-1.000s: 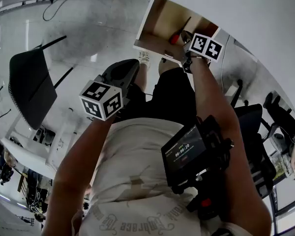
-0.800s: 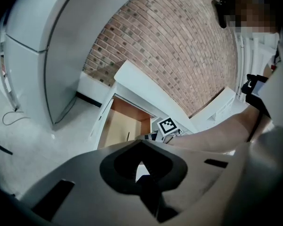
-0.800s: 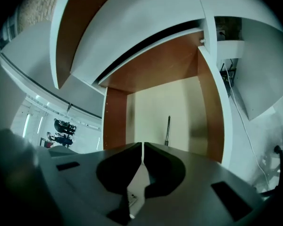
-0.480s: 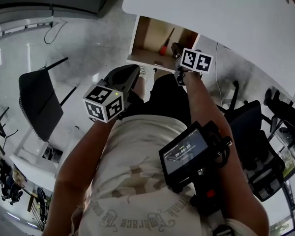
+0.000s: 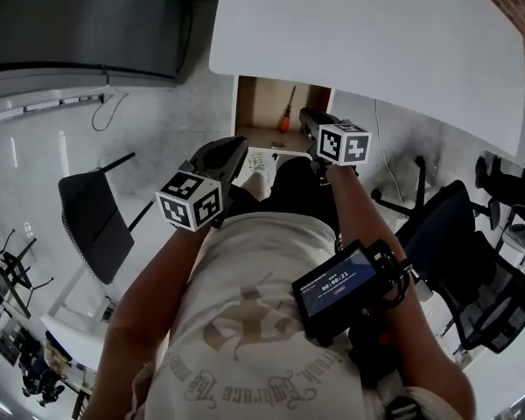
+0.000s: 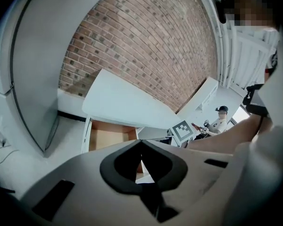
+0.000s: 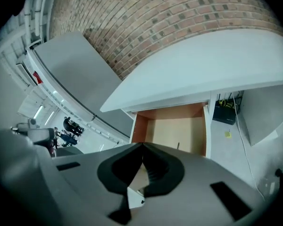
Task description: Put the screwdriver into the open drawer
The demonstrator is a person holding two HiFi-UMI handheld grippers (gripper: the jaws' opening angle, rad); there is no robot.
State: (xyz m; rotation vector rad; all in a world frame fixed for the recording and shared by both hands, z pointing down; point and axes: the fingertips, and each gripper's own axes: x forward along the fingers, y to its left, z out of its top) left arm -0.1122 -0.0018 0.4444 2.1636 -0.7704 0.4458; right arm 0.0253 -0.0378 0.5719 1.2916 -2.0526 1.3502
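Head view, desk (image 5: 367, 51) overhanging drawer (image 5: 261, 103), screwdriver (image 5: 286, 117) inside, chair (image 5: 92, 221) at left

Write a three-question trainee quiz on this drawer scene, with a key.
1. True or false: the screwdriver lies inside the open drawer.
2. The right gripper is: A) shut and empty, B) shut on the screwdriver, C) wide open.
3. Fill in: the screwdriver's handle is ____.
Key: 1 true; 2 A; 3 red.
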